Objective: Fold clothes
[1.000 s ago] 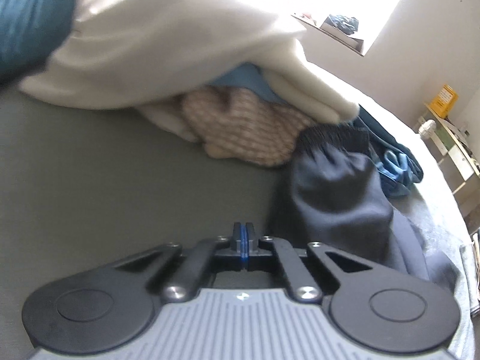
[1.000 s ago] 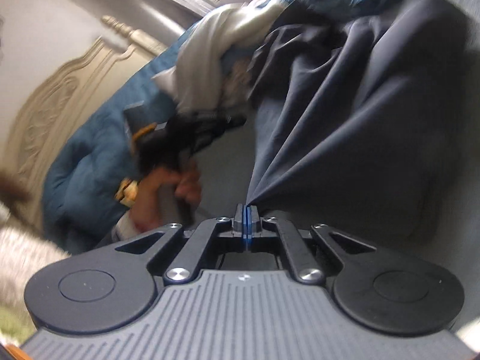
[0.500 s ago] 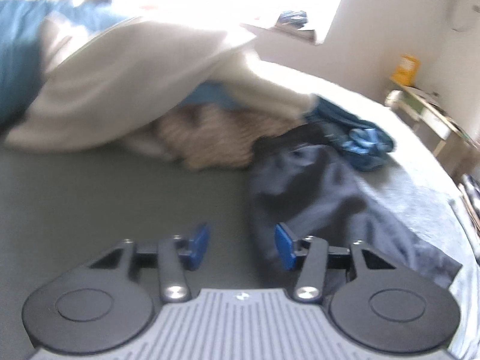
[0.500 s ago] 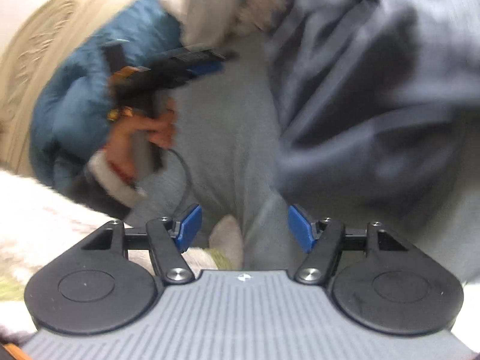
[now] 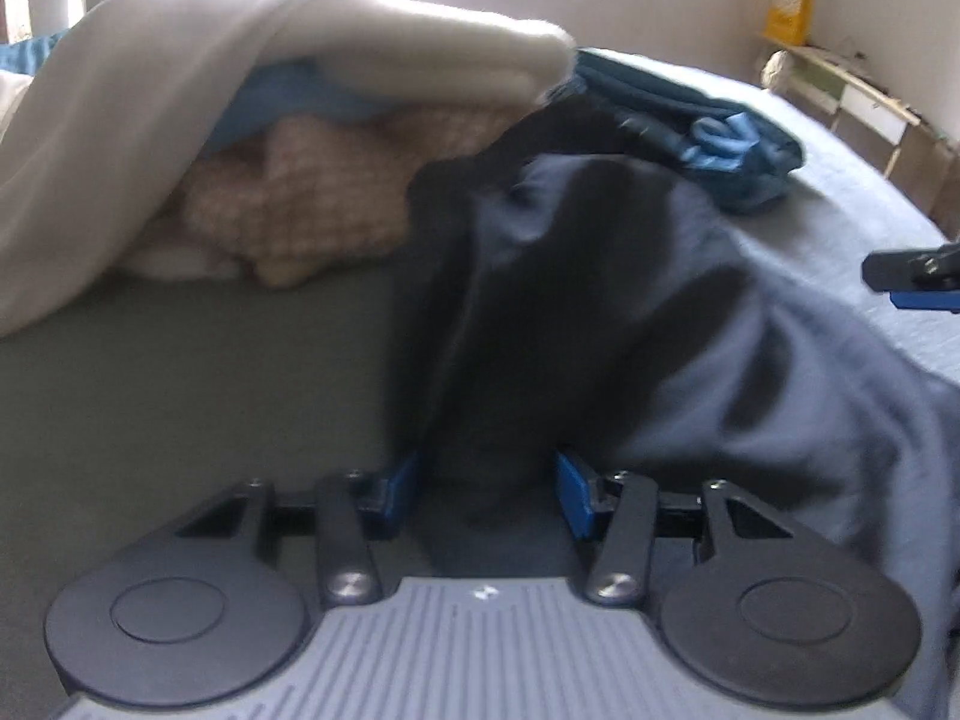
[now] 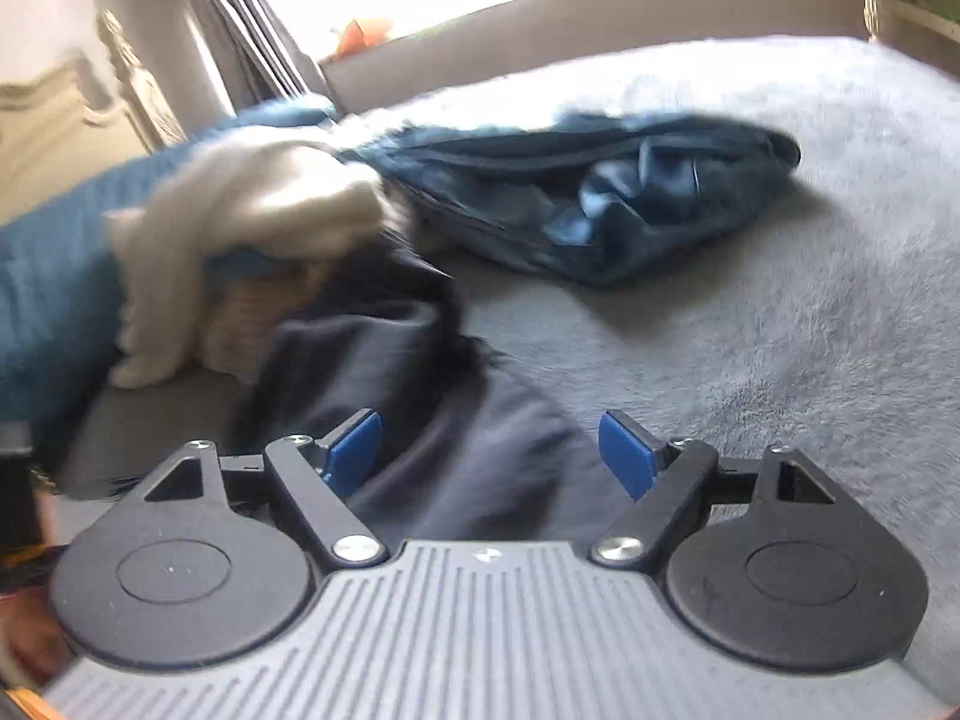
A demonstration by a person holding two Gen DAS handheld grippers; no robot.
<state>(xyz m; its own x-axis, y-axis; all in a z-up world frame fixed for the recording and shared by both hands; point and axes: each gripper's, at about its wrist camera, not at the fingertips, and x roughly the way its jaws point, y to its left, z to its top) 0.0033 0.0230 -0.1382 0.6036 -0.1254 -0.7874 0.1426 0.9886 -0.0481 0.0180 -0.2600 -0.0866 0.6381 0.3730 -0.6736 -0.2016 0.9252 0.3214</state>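
A dark navy garment (image 5: 600, 312) lies crumpled on the grey bed cover (image 5: 150, 390). My left gripper (image 5: 486, 495) is low over its near end, jaws apart, with dark fabric filling the gap between the blue pads. In the right wrist view the same garment (image 6: 372, 372) runs under my right gripper (image 6: 491, 457), whose jaws are opening wide, with the pads clear of the cloth. The right gripper's tip (image 5: 912, 282) shows at the right edge of the left wrist view.
A white garment (image 5: 240, 90) covers a beige checked one (image 5: 312, 204) and a light blue one behind the navy garment. A dark blue bundle (image 6: 600, 192) lies further back on the cover (image 6: 780, 300). A blue duvet (image 6: 48, 276) and a carved headboard (image 6: 60, 120) are at left, and a shelf (image 5: 852, 96) at right.
Both grippers were shut a second ago and now stand open. The right one let go of the navy fabric and swung right. The left one moved onto the garment's end.
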